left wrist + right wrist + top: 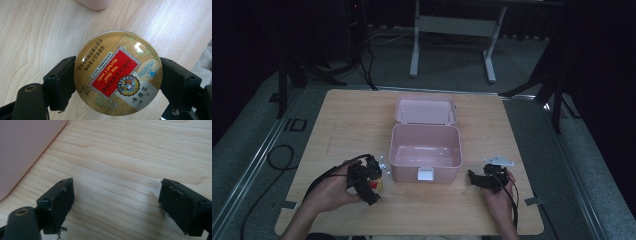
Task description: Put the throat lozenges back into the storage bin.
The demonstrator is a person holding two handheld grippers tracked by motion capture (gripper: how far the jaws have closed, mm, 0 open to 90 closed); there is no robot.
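Left hand [328, 192]: comes in from the bottom edge at the near left of the worktop [342, 117], wrapped around the left gripper [368, 184], whose black cable loops off over the worktop's left edge.
Left gripper: jaws clamped on a round herbal candy tin [118, 73], one black pad on each side of its rim, seen in the left gripper view; in the high view it sits just left of the box's near left corner.
Herbal candy tin: gold lid facing the camera, a red label panel reading "Herbal Candy" set at a slant, a round crest below it and a small blue emblem to one side; in the high view only a spot of red and gold shows at the gripper [376, 186].
Box [426, 148]: pink plastic, at mid-worktop, lid thrown back flat behind it, inside bare, a white latch on the near wall; a pink corner of it edges the top of the left gripper view [93, 3] and the upper left of the right gripper view [22, 147].
Right gripper [479, 179]: held low by the right hand [502, 192], just right of the box's near right corner; jaws wide apart over bare wood, nothing between them [116, 202].
Worktop: pale wood grain, standing on grey floor.
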